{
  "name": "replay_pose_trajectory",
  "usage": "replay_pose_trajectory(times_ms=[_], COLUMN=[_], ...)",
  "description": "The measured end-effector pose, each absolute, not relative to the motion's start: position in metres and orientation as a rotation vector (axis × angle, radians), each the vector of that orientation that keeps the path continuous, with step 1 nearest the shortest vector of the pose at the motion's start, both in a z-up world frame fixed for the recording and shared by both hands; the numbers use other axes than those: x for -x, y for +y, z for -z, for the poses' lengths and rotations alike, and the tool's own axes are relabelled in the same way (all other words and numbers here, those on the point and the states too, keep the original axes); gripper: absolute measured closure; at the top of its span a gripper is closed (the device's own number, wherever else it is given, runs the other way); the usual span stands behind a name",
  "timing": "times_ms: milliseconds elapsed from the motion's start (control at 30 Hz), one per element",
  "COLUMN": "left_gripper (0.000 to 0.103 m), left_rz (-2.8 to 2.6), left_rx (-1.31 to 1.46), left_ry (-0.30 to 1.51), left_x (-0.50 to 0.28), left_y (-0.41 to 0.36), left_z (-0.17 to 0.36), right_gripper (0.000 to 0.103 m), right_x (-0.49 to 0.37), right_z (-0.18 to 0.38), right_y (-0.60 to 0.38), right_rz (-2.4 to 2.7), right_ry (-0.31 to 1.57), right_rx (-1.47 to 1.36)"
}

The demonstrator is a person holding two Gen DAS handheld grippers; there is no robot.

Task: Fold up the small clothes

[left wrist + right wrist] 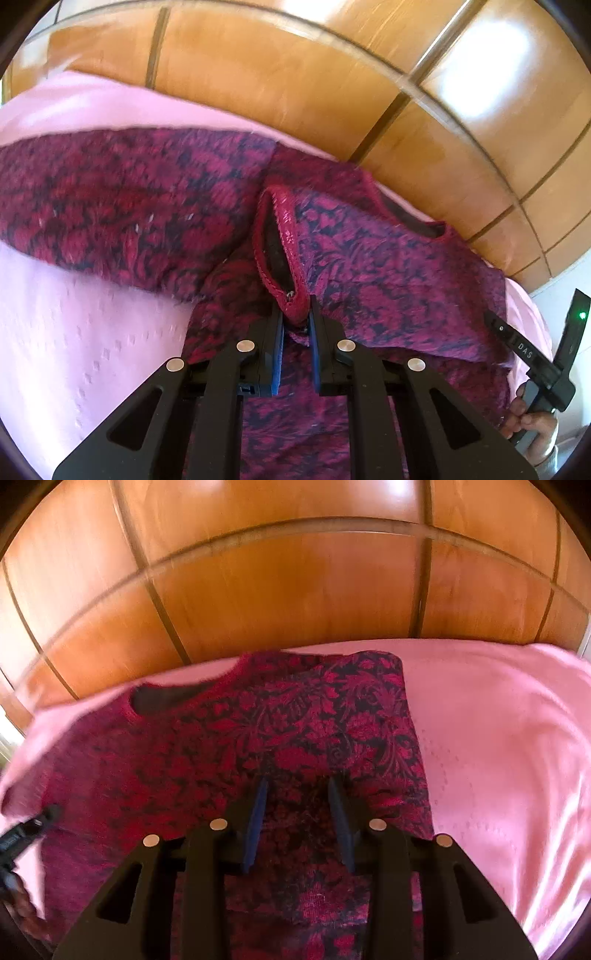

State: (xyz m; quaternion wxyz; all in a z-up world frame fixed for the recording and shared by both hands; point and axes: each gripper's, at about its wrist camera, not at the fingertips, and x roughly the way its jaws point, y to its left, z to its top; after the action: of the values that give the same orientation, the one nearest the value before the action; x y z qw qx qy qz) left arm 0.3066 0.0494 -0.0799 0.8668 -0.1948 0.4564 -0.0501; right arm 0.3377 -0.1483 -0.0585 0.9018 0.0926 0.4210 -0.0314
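Observation:
A knitted sweater (369,251) in a magenta and dark floral pattern lies spread on a pink bedsheet (92,332). My left gripper (296,314) is shut on a rolled red hem of the sweater, and the fabric rises as a loop from between the blue pads. In the right wrist view the sweater (295,720) lies flatter, with its dark neckline (162,698) at the upper left. My right gripper (299,786) hovers open over the sweater's middle, its pads apart with nothing pinched. One of its fingers (524,350) shows at the right edge of the left wrist view, with a hand (532,421) below it.
A wooden panelled board (295,590) stands close behind the bed's far edge. Bare pink sheet (498,757) stretches right of the sweater. A finger of the left gripper (22,836) pokes in at the left edge of the right wrist view.

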Motion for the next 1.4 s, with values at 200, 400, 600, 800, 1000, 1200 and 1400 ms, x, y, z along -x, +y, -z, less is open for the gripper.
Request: replay_pose_trajectory(times_ms=[200,400,600,800,1000,1200,1400], left_gripper=[0.088,0.081,0.063,0.052,0.052,0.052,0.091], left_rz=[0.112,0.092,-0.038,-0.276,-0.405,-0.469,-0.506], left_rx=[0.466,0.538,0.718,0.867,1.044,1.096,0.996], left_ry=[0.946,0.915,0.837,0.712,0.657,0.622,0.677], left_x=[-0.304,-0.273,-0.242,-0.211,-0.205,-0.216,-0.234], left_y=[0.054,0.085,0.176,0.292,0.378,0.410,0.403], left_z=[0.083,0.067,0.065,0.060,0.071,0.077,0.071], right_gripper=[0.068,0.068,0.067,0.067,0.067,0.067,0.067], right_x=[-0.327,-0.330,-0.328,-0.328,-0.327,-0.327,-0.327], right_z=[0.072,0.075,0.072,0.073,0.073,0.073,0.073], right_y=[-0.124,-0.117,-0.113,-0.112,-0.112,-0.112,-0.112], right_rz=[0.138,0.158,0.172,0.176,0.175,0.175,0.173], right_ry=[0.794,0.786,0.780,0.777,0.776,0.776,0.775], right_rx=[-0.015,0.015,0.032,0.037,0.037,0.040,0.036])
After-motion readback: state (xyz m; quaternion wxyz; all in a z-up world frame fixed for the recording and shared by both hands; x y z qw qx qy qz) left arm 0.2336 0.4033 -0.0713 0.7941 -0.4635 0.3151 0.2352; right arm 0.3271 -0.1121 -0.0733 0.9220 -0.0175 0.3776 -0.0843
